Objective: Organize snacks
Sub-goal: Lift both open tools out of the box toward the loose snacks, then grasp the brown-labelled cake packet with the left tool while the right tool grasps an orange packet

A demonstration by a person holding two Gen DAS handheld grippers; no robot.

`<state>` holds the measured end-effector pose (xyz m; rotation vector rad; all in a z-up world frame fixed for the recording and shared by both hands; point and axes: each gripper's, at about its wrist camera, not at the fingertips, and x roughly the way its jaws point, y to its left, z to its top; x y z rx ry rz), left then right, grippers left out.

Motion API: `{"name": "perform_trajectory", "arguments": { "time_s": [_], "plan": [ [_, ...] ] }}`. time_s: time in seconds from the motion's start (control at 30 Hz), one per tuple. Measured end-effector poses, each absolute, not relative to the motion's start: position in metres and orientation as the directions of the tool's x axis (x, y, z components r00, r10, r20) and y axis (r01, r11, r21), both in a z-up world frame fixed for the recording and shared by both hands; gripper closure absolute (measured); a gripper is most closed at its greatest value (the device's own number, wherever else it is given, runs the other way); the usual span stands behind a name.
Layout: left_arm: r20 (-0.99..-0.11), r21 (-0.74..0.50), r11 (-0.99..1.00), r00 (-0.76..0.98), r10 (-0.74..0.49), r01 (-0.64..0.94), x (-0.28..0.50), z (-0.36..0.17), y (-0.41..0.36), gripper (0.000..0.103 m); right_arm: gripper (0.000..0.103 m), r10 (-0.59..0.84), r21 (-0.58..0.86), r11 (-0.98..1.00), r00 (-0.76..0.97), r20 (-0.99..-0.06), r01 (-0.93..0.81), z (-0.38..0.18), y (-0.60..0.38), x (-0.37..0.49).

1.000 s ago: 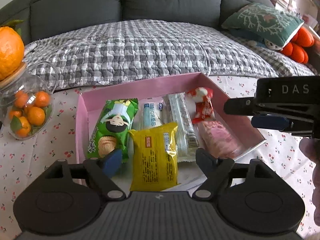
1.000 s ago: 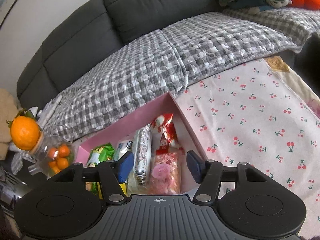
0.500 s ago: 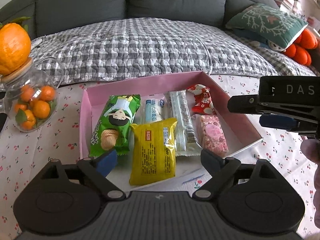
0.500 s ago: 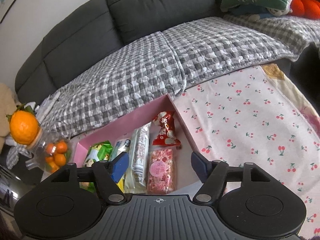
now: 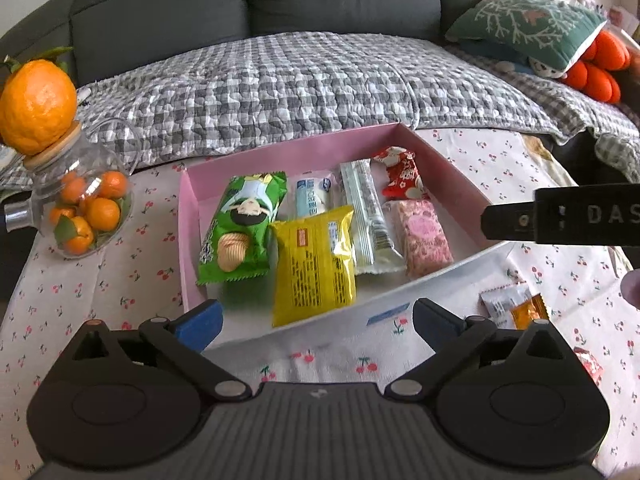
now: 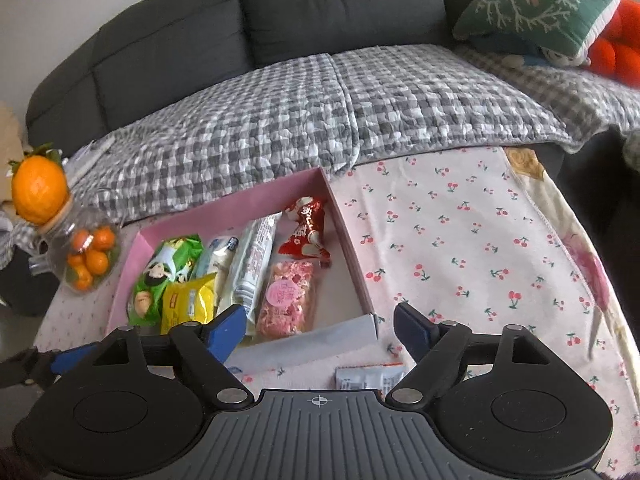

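Your left gripper [image 5: 316, 318] has just been opening and its jaws now stand wide apart with nothing between them, hovering over the near edge of the pink box [image 5: 188, 216]. Straight ahead of its fingers lies the yellow packet [image 5: 314, 266], its lower end sticking out over the box's near edge. To the left of that sits the green chip bag [image 5: 240, 226]; beyond it a pale blue-and-white packet [image 5: 314, 200]; to the right a long silver bar [image 5: 370, 222], a pink packet [image 5: 424, 236] and, farther back, a red candy [image 5: 400, 174].

Your right gripper [image 6: 320, 326] has also just been opening; its jaws are apart and empty, spread across the box's near right corner. Just below its right finger a small white-and-orange sachet [image 6: 370, 378] lies on the cherry-print cloth [image 6: 460, 240], outside the box; it is partly hidden, so it may be more than one. Well to the left stands a glass jar [image 5: 86, 216] of small oranges.
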<state>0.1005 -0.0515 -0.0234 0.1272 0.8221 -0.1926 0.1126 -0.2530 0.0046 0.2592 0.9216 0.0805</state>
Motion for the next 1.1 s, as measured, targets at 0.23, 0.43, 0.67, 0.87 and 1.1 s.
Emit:
{"name": "perform_trajectory", "arguments": {
  "time_s": [0.23, 0.43, 0.67, 0.87, 1.1],
  "plan": [
    [-0.752, 0.032, 0.972, 0.647, -0.130, 0.233, 0.091, -0.026, -0.045, 0.001, 0.016, 0.200, 0.246, 0.969, 0.591, -0.782, -0.003, 0.008, -0.260, 0.093],
    [-0.761, 0.054, 0.968, 0.638, -0.120, 0.246, 0.084, -0.029, -0.038, 0.001, 0.015, 0.175, 0.192, 0.981, 0.579, -0.796, -0.033, 0.006, -0.264, 0.079],
    [-0.796, 0.084, 0.956, 0.596, -0.105, 0.280, 0.080, -0.038, -0.029, 0.001, 0.015, 0.133, 0.154, 0.988, 0.516, -0.846, -0.001, -0.005, -0.267, 0.071],
    [-0.835, 0.079, 0.958, 0.544, -0.088, 0.276, 0.077, -0.043, -0.027, 0.002, 0.015, 0.103, 0.133, 0.990, 0.459, -0.882, 0.035, -0.015, -0.265, 0.070],
    [-0.855, -0.011, 0.968, 0.500, -0.139, 0.249, 0.078, -0.042, -0.032, 0.011, 0.015, 0.109, 0.128, 0.992, 0.438, -0.892, 0.012, -0.022, -0.255, 0.074]
  ]
}}
